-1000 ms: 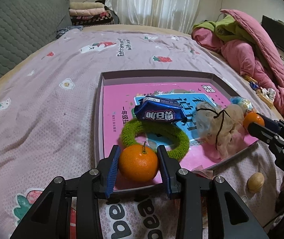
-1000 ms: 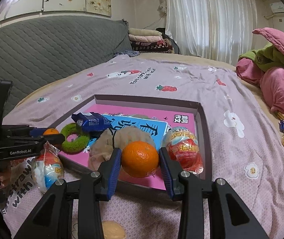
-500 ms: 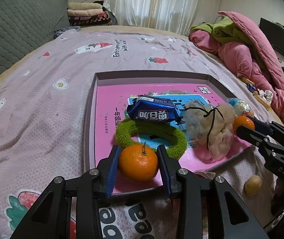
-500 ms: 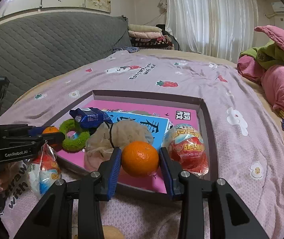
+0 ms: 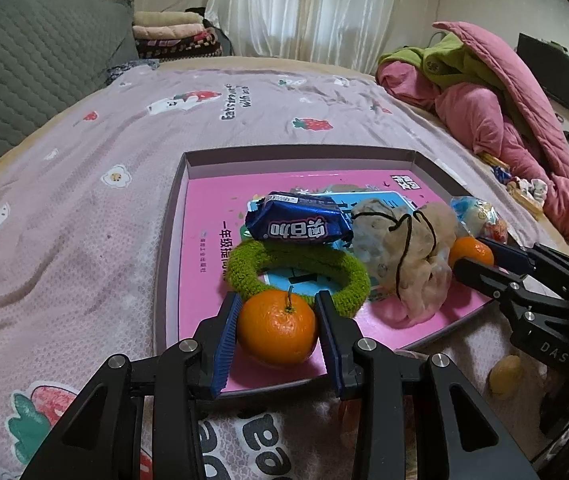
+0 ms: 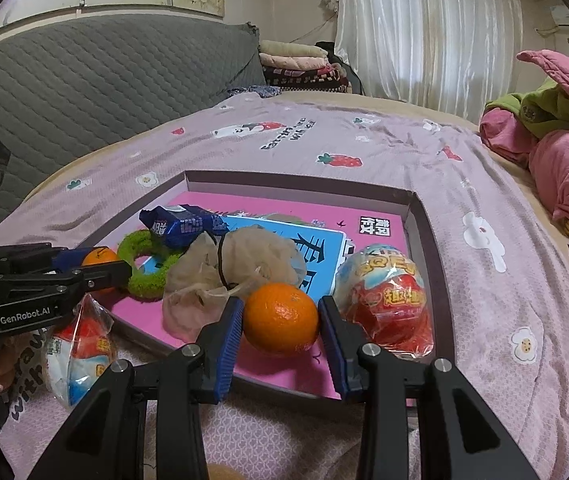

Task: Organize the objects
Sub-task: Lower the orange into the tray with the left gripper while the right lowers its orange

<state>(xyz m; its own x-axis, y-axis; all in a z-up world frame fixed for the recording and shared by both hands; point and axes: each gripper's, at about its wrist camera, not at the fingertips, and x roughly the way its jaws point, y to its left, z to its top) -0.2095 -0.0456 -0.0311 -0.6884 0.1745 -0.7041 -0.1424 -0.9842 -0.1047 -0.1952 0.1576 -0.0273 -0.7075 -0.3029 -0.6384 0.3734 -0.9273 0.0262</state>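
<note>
Left gripper clamped on stemmed orange mandarin over near edge of shallow pink-floored cardboard tray, right gripper clamped on second orange mandarin, same tray, beside red-wrapped egg toy

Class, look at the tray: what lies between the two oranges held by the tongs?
The beige mesh pouch lies between the left tongs' orange and the right tongs' orange, with the green ring beside it; the right wrist view shows this best.
</note>
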